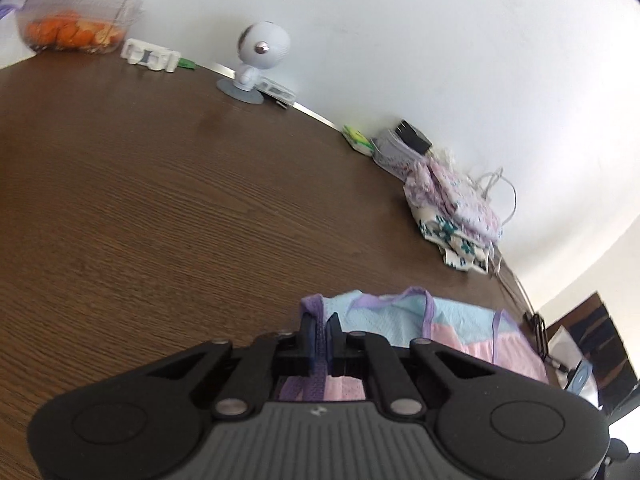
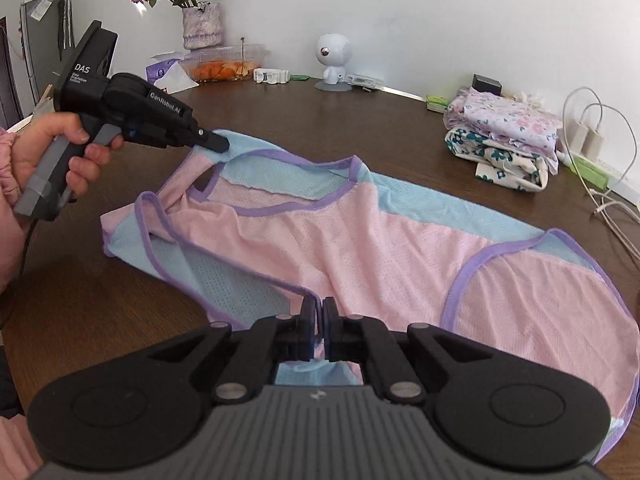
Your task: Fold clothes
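Bright, even daylight with soft shadows; fisheye bending at the edges (left wrist view slightly motion-blurred).

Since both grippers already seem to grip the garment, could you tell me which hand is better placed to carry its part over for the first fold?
Probably the left. The left gripper, jaws shut, pinches a shoulder strap at the far edge of the pink and blue mesh top, free to swing. The right gripper pins the near edge.

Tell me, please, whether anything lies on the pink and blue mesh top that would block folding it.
Nothing visible does. The mesh top lies bare on the table, both grippers already clamped on its edges; the folded clothes sit apart.
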`<control>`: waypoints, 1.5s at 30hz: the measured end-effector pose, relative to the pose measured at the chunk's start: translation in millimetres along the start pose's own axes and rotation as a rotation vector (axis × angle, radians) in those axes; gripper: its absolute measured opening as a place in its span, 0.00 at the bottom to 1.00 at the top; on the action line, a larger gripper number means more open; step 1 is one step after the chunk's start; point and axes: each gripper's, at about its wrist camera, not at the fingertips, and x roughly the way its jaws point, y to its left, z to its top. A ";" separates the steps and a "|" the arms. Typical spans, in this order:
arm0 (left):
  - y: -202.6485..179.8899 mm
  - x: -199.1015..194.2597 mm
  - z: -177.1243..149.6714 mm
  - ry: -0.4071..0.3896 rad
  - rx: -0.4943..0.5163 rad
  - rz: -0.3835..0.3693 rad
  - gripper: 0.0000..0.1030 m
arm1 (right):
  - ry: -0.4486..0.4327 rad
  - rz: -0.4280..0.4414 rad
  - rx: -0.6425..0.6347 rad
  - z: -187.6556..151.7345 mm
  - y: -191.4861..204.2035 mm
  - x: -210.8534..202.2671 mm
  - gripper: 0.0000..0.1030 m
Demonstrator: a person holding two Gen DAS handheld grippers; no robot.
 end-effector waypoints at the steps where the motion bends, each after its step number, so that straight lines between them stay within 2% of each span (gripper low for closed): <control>1: 6.3 0.0 2.3 -0.004 -0.033 -0.003 0.04 | 0.012 -0.001 0.003 -5.8 -0.1 -1.2 0.03; 6: 28.2 2.3 8.5 -0.009 -0.148 -0.011 0.04 | 0.040 0.002 0.036 -25.5 -0.6 -4.7 0.03; 18: 37.1 9.2 9.1 -0.001 -0.149 0.014 0.06 | 0.039 0.029 0.060 -32.9 3.3 -13.8 0.04; 20: 36.4 8.2 9.5 0.001 -0.140 0.029 0.12 | 0.030 0.042 0.075 -33.0 2.2 -15.8 0.08; 21: 32.9 3.7 10.1 -0.008 -0.115 0.050 0.20 | 0.017 0.043 0.084 -32.6 0.9 -19.1 0.18; 22: 29.5 -0.8 10.7 -0.018 -0.091 0.072 0.34 | 0.004 0.043 0.094 -32.2 -0.4 -22.3 0.25; 23: 26.1 -5.3 11.2 -0.027 -0.066 0.094 0.43 | -0.010 0.043 0.102 -31.9 -1.9 -25.7 0.39; 24: 22.7 -9.8 11.8 -0.036 -0.042 0.116 0.54 | -0.025 0.038 0.105 -31.5 -4.3 -30.2 0.43; 25: 17.8 -14.5 11.8 -0.045 -0.010 0.136 0.56 | -0.039 0.032 0.108 -31.2 -7.0 -34.4 0.44; 28: -5.7 -29.1 7.8 -0.065 0.119 0.166 0.58 | -0.067 0.002 0.148 -29.3 -25.8 -40.1 0.52; 32: -49.6 -24.8 -6.5 -0.021 0.244 0.065 0.60 | -0.099 -0.038 0.227 -14.3 -62.1 -41.7 0.54; 35: -87.9 -2.8 -12.3 0.018 0.292 0.031 0.60 | -0.096 -0.027 0.333 10.9 -101.2 -29.2 0.54; 38: -113.2 27.1 -13.9 0.062 0.273 0.020 0.59 | -0.046 0.000 0.480 37.4 -146.7 1.5 0.53; 41: -126.0 58.2 -13.3 0.110 0.212 0.020 0.57 | 0.025 -0.002 0.572 51.9 -179.6 35.1 0.48; 43: -128.6 78.4 -11.9 0.146 0.157 0.021 0.48 | 0.079 0.004 0.620 56.1 -194.3 57.9 0.42; 45: -128.0 92.8 -10.5 0.167 0.120 0.016 0.45 | 0.118 0.016 0.658 55.9 -202.7 74.7 0.38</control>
